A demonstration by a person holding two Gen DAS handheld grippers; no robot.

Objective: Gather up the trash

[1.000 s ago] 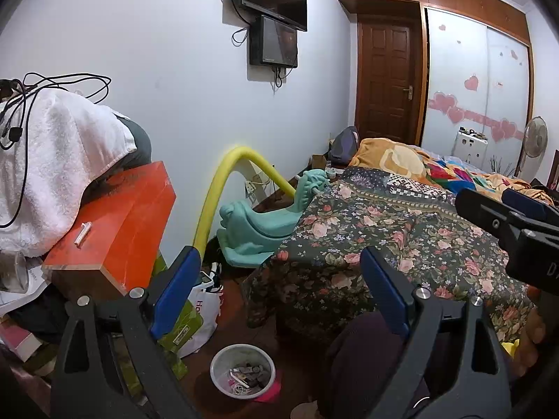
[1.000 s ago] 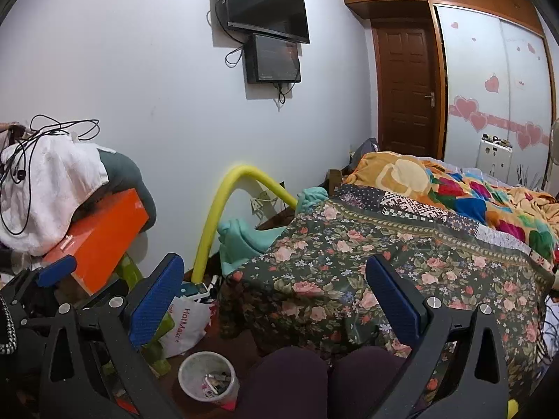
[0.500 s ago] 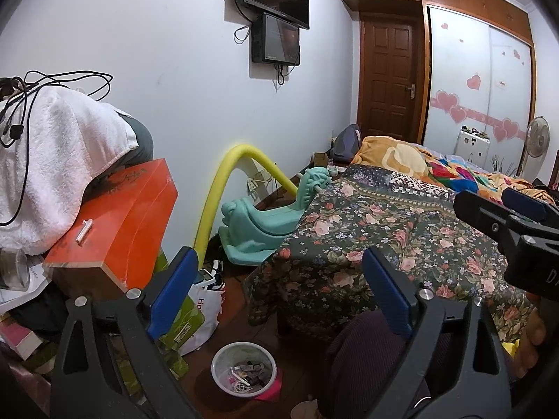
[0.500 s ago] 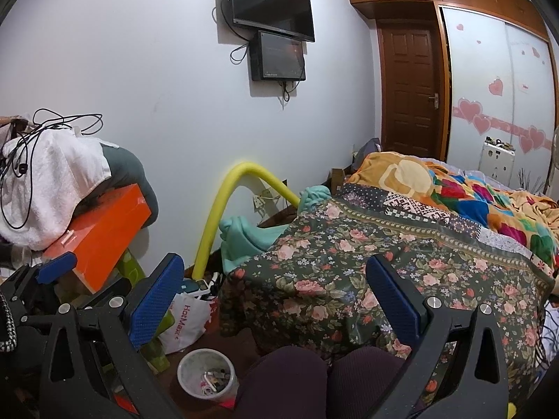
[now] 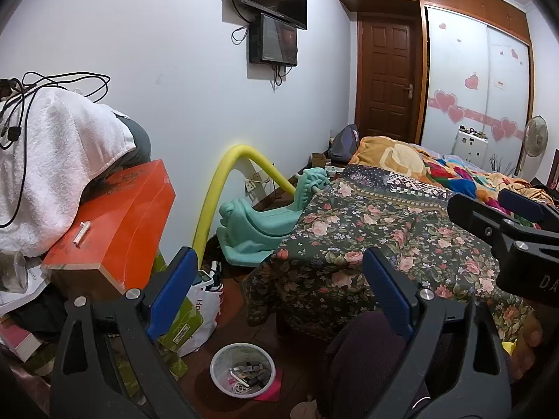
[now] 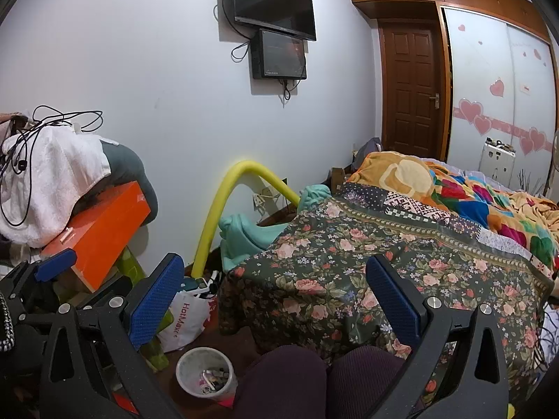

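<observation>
Left wrist view: both grippers held empty over a cluttered bedroom floor, a small trash bin below.

Left gripper [image 5: 279, 289] has its blue-padded fingers spread wide apart, holding nothing; the right gripper [image 6: 276, 293] is likewise spread and empty. A translucent white trash bin [image 5: 242, 370] with small scraps inside stands on the wooden floor at about 6 o'clock, between the left gripper's fingers. At 7 o'clock a white shopping bag [image 5: 204, 310] leans near an orange box [image 5: 115, 223] under a white towel [image 5: 52, 174]. At 12 o'clock a yellow foam tube [image 5: 223, 188] arches against the wall beside a teal plastic rocker [image 5: 258, 227]. A floral bedspread [image 5: 367, 237] fills 3 o'clock. The person's dark-clothed knees [image 6: 314, 384] sit at the bottom edge.
</observation>
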